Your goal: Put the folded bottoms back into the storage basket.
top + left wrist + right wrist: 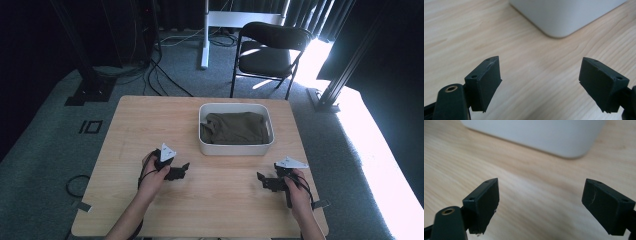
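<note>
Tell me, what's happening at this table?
A person sits at a wooden table holding a two-jaw gripper in each hand. The left gripper and the right gripper are both low over the tabletop with jaws open and nothing between them. In front of them stands a white tub with a folded olive-brown cloth lying inside it. Neither gripper touches the tub or the cloth; each points roughly toward the tub from its own side.

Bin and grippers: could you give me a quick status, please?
Left gripper open, empty, low over the table. Right gripper open, empty. Olive cloth folded in white bin, untouched. Nothing between grippers and bin.
</note>
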`<move>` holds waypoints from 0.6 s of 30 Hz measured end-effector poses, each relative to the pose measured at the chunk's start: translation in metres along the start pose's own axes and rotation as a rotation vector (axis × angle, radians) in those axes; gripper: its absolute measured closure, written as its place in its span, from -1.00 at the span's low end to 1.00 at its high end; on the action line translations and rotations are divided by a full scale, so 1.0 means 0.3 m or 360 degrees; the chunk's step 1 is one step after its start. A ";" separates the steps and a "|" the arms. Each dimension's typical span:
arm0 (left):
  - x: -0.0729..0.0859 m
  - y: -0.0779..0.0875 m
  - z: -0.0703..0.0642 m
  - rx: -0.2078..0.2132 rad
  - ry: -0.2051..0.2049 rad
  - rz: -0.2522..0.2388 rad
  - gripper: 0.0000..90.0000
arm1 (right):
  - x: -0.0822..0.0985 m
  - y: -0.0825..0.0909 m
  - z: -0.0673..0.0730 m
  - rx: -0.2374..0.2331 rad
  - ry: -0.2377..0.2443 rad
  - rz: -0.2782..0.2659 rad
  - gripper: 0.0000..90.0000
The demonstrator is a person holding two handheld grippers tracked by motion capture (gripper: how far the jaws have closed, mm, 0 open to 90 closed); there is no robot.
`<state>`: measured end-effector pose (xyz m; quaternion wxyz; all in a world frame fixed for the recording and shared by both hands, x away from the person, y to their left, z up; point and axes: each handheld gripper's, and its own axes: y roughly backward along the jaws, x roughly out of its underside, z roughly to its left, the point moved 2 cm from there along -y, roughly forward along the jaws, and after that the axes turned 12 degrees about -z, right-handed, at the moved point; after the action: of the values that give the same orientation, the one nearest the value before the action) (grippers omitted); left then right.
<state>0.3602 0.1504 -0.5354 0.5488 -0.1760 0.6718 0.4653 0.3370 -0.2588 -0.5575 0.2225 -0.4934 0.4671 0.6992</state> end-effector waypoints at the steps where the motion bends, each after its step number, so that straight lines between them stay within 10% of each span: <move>1: 0.007 0.007 0.002 -0.0005 0.0004 0.0003 -0.57 | 0.008 0.005 -0.003 0.0004 -0.0007 0.0006 -0.68; 18: 0.131 0.106 0.084 -0.0204 0.0133 0.0028 -0.57 | 0.096 0.085 -0.070 0.0191 -0.0048 0.0088 -0.67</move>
<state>0.3377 0.1977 -0.5562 0.5039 -0.2242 0.6644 0.5044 0.3156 -0.2934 -0.5739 0.2392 -0.4554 0.5182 0.6832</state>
